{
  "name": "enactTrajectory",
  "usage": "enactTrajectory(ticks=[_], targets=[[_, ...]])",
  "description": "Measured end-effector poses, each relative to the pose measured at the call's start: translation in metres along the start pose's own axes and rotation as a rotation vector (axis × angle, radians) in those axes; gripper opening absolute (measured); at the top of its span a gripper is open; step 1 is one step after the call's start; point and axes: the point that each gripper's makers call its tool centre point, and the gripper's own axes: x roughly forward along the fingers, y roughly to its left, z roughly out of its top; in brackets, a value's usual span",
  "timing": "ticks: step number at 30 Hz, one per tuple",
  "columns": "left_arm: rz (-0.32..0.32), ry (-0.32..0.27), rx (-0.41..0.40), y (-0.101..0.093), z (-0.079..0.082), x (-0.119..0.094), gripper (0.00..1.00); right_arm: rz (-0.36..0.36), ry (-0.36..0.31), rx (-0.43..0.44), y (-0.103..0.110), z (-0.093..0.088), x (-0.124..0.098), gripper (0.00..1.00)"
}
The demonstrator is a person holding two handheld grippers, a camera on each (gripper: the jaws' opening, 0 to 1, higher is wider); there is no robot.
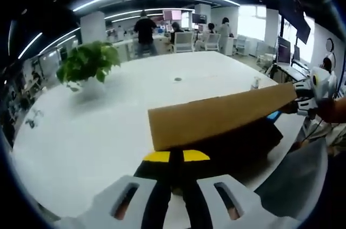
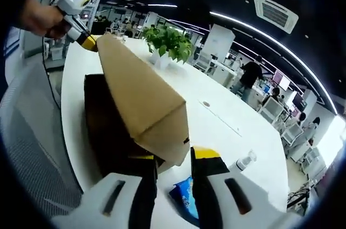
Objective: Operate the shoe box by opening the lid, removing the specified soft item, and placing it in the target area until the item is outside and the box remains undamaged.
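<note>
Cardboard lid [image 2: 141, 95] stands raised over the dark shoe box [image 2: 111, 126] on the white table [image 1: 97, 132], each gripper [image 1: 175, 156] [image 2: 170, 156] clamped on one end; blue soft item [image 2: 185, 199] lies just beside the box, nearer the right gripper.

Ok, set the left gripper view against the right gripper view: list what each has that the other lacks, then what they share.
Left gripper view: the right gripper in a hand at the far end of the raised lid, and monitors beside the table.

Right gripper view: the left gripper in a hand at the lid's far corner, and a mesh chair.

Shared: the lid, the dark box under it, the white table, the plant, a small bottle, and people at desks behind.
</note>
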Motion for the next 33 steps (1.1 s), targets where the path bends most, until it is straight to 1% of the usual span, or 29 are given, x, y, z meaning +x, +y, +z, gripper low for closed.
enactTrajectory(ticks=[4, 9, 10, 14, 15, 17, 21, 23, 31, 33], targets=[[-0.008, 0.007, 0.005, -0.003, -0.002, 0.0, 0.01, 0.021, -0.027, 0.003, 0.011, 0.013, -0.01, 0.21], [-0.018, 0.011, 0.006, -0.006, -0.004, -0.001, 0.01, 0.025, -0.041, 0.055, 0.016, 0.02, -0.02, 0.22], [-0.019, 0.011, 0.008, -0.007, -0.004, -0.001, 0.01, 0.032, -0.032, 0.069, 0.019, 0.018, -0.021, 0.22], [-0.021, 0.019, 0.009, -0.005, -0.006, 0.0, 0.01, 0.056, -0.033, 0.097, 0.027, 0.018, -0.026, 0.24], [-0.021, 0.02, 0.01, -0.005, -0.006, -0.001, 0.01, 0.075, -0.03, 0.114, 0.031, 0.018, -0.028, 0.25], [-0.022, 0.022, 0.011, -0.005, -0.007, -0.001, 0.01, 0.079, -0.04, 0.103, 0.031, 0.02, -0.031, 0.25], [-0.024, 0.032, 0.01, -0.005, -0.012, 0.0, 0.01, 0.101, -0.034, 0.147, 0.031, 0.02, -0.031, 0.24], [-0.024, 0.035, 0.014, -0.005, -0.013, 0.001, 0.01, 0.094, -0.035, 0.163, 0.029, 0.02, -0.031, 0.22], [-0.037, 0.073, 0.016, -0.005, -0.026, 0.003, 0.01, 0.105, -0.007, 0.176, 0.038, 0.007, -0.026, 0.21], [-0.038, 0.078, 0.012, -0.005, -0.029, 0.003, 0.02, 0.112, 0.009, 0.18, 0.041, 0.003, -0.024, 0.21]])
